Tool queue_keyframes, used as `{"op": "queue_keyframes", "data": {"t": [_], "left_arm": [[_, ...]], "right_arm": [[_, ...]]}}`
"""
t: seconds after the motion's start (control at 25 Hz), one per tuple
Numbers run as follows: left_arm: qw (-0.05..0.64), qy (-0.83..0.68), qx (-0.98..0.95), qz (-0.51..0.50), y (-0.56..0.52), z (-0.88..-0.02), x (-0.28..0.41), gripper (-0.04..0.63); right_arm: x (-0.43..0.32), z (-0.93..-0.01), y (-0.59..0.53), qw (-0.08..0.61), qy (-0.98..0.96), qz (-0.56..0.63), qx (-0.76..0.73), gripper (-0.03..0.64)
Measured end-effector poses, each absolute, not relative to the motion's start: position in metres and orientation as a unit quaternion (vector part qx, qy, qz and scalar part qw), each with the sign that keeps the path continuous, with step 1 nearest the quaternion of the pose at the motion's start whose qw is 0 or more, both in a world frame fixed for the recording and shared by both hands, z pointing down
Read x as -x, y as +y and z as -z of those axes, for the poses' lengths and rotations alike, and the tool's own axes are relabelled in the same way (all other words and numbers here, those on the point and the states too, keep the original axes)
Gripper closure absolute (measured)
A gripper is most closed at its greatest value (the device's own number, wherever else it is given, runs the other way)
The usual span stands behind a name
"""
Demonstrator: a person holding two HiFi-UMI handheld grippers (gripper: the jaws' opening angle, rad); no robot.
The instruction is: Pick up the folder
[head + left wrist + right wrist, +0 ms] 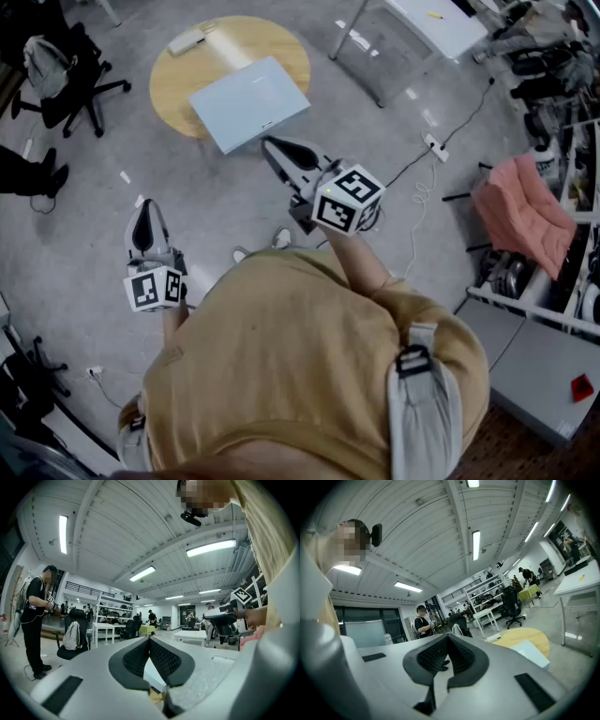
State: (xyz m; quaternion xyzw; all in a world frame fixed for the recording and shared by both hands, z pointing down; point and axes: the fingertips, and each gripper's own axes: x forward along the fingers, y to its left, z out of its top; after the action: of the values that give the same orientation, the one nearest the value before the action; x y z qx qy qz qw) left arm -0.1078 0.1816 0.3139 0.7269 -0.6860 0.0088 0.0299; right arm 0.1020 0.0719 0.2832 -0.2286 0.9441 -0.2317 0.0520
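On round table [176, 77], folder [249, 101] near rt claw [268, 142].

The folder [248, 101] looks smooth and matt; the round bench [178, 89] under it is pale wood. The left tool [143, 208] and right tool [272, 148] wear matt grey plastic with black, finely textured pads [136, 658].

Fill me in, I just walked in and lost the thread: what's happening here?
A person stands holding a gripper in each hand, both level. The left gripper and right gripper are shut and empty. The light blue folder lies flat on the round wooden table ahead, not yet picked up. The right gripper points toward it but is clear of it.
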Motion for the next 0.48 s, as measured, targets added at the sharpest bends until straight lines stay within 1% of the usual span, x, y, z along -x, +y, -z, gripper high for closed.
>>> {"op": "queue_keyframes", "data": {"t": [0.24, 0.48], "left_arm": [[0.010, -0.669, -0.743, -0.007, 0.163, -0.308, 0.107, 0.592], [0.008, -0.680, -0.733, -0.018, 0.161, -0.310, 0.096, 0.592]], "right_arm": [[-0.123, -0.294, 0.062, 0.061, 0.932, 0.228, 0.276, 0.617], [-0.128, -0.306, 0.051, 0.048, 0.939, 0.192, 0.283, 0.617]]}}
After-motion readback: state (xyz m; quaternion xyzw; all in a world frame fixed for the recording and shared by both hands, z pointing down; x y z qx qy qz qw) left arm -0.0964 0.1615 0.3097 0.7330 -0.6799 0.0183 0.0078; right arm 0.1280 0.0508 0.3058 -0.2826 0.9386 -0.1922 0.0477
